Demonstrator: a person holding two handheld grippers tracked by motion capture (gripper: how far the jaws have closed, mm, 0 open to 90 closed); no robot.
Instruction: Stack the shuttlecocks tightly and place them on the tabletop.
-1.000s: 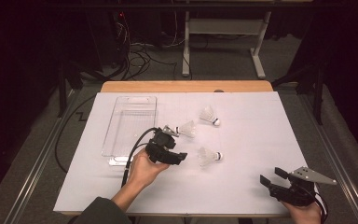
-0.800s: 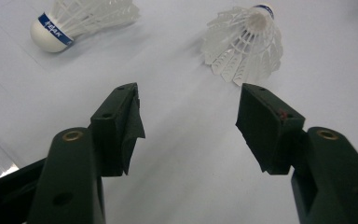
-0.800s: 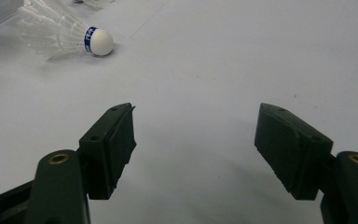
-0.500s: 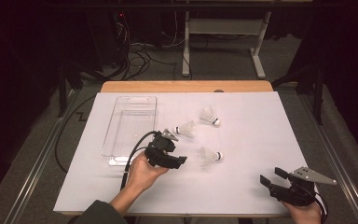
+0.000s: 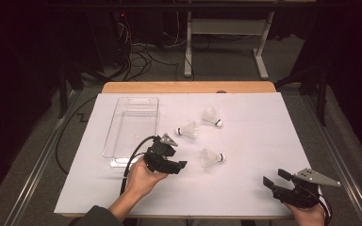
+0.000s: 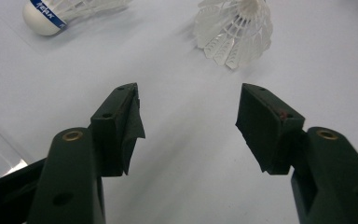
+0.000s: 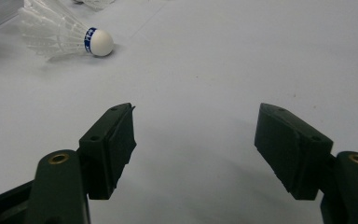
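I am holding the left gripper [image 5: 181, 165] with jaws spread and empty, near the desk's middle, pointing at the nearest shuttlecock [image 5: 211, 158]. 2 more shuttlecocks [image 5: 187, 130] [image 5: 211, 116] are lying beyond it toward the far edge. The clear tray [image 5: 122, 146] is sitting toward the left edge. The right gripper [image 5: 272, 180] is waiting, jaws spread too, at the near right corner. Closing on the feathers could crush them, or nudge the cork away. Open desk is lying right.

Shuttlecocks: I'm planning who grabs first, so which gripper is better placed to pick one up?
Probably the left. The left gripper hovers open beside the nearest shuttlecock, its feathers just ahead of its jaws. The right gripper sits open at the table's near right corner, farther from all three.
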